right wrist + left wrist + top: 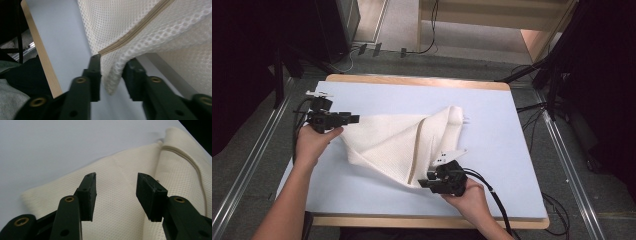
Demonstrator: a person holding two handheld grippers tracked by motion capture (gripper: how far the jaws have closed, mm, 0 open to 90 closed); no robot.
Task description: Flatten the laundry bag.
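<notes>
A cream-white mesh fabric bag with a tan zip seam (404,142) lies crumpled and partly folded at the middle of the pale blue sheet-covered table with a wooden rim (492,145). The left hand (314,142) comes in from the bag's left, forearm angled up from the near edge, wrist about level, w/ the black left gripper (354,118) pointing sideways at the bag's left corner. Its jaws stand apart, nothing btwn them; in the left gripper view the mesh lies below the gap (116,192), untouched. The right hand (469,192) sits at the bag's near corner, right gripper (423,183) aimed at it. Its jaws are parted w/ a mesh corner hanging btwn them (112,75), by the zip end; pads don't look pressed on it.
</notes>
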